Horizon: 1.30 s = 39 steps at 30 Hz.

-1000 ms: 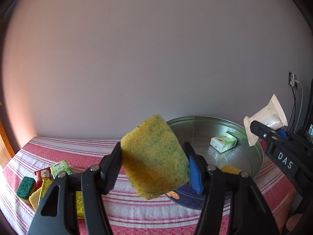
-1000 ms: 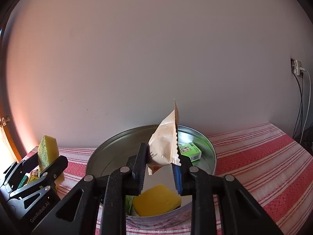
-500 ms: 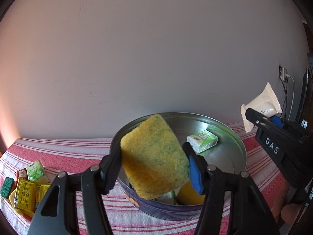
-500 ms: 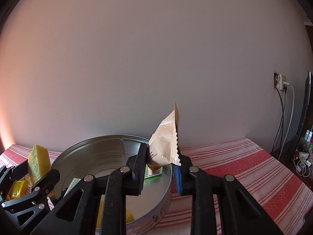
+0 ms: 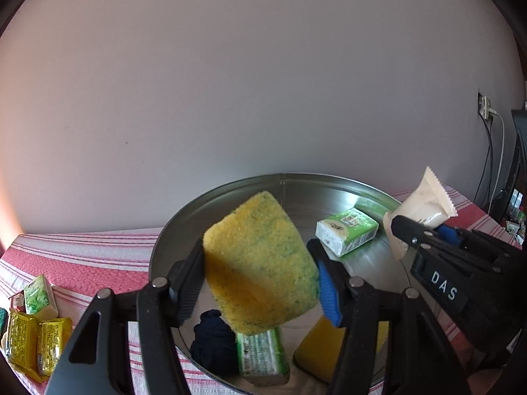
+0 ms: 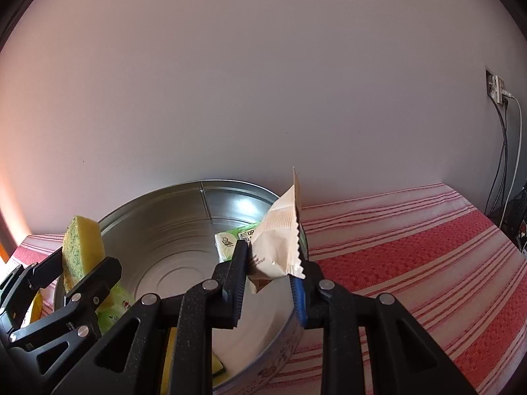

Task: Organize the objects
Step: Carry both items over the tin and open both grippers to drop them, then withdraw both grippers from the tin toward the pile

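Observation:
My left gripper (image 5: 260,273) is shut on a yellow sponge (image 5: 260,263) with green flecks, held above the left part of a round metal tin (image 5: 286,184). My right gripper (image 6: 270,263) is shut on a beige snack packet (image 6: 280,243), held above the tin's right rim (image 6: 210,184). The packet also shows at the right of the left wrist view (image 5: 421,207), and the sponge at the left of the right wrist view (image 6: 80,250). Inside the tin lie a green-white box (image 5: 346,230), another green pack (image 5: 260,352), a dark blue bundle (image 5: 210,339) and a yellow sponge (image 5: 316,349).
A red and white striped cloth (image 6: 411,247) covers the table. Yellow packets (image 5: 36,342) and a small green box (image 5: 39,299) lie left of the tin. A wall socket with cables (image 6: 500,98) is at the far right. A plain wall stands behind.
Both grippers have moved in over the tin with their loads. The tin now fills more of both views, and its contents show under the left gripper.

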{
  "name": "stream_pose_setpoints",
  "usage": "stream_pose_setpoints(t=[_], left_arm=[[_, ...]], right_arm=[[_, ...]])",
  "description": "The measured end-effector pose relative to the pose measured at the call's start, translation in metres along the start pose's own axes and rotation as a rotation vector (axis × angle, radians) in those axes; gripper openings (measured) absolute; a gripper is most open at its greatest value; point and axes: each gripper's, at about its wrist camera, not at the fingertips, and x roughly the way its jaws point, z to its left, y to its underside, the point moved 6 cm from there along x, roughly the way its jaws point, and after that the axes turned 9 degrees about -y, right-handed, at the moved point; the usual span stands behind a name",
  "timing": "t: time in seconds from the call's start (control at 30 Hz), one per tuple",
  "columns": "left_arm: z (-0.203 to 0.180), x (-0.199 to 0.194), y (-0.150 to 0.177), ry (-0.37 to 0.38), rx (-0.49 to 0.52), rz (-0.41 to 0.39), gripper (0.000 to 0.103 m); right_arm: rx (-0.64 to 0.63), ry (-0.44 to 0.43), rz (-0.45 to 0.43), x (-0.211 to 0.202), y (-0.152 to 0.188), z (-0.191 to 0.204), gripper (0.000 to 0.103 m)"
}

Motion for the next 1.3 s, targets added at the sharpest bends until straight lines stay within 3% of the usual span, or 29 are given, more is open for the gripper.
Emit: stream_pose_setpoints(t=[0.1, 0.13, 0.17, 0.2, 0.27, 0.3, 0.53, 0.87, 1.1, 1.3], left_arm=[[-0.005, -0.007, -0.001, -0.017, 0.023, -0.03, 0.069], [-0.005, -0.009, -0.001, -0.037, 0.026, -0.049, 0.071], [-0.004, -0.011, -0.001, -0.046, 0.02, -0.058, 0.079], [-0.003, -0.013, -0.002, -0.042, 0.013, -0.058, 0.099], [0.001, -0.018, -0.003, -0.061, -0.007, -0.078, 0.103], [0.003, -0.022, -0.003, -0.077, -0.012, -0.09, 0.103], [0.042, -0.049, -0.004, -0.182, -0.062, -0.122, 0.103], [0.101, -0.08, 0.019, -0.306, -0.073, -0.122, 0.103], [0.121, -0.088, 0.032, -0.328, -0.084, -0.119, 0.103], [0.14, -0.094, 0.043, -0.308, -0.1, -0.093, 0.103]], right_arm=[[0.021, -0.102, -0.007, 0.0, 0.001, 0.009, 0.036], [0.025, -0.133, -0.01, -0.001, 0.0, 0.009, 0.048], [0.036, -0.121, -0.013, -0.002, -0.001, 0.005, 0.057], [0.049, -0.12, -0.029, -0.007, -0.003, 0.005, 0.059], [0.107, -0.147, -0.079, -0.016, -0.007, -0.002, 0.075], [0.143, -0.139, -0.112, -0.025, -0.009, -0.005, 0.077], [0.261, -0.018, -0.227, -0.053, -0.016, -0.029, 0.078], [0.109, 0.127, -0.324, -0.074, -0.017, 0.004, 0.082], [0.042, 0.156, -0.485, -0.11, -0.004, 0.031, 0.092], [0.017, 0.165, -0.514, -0.123, 0.002, 0.048, 0.092]])
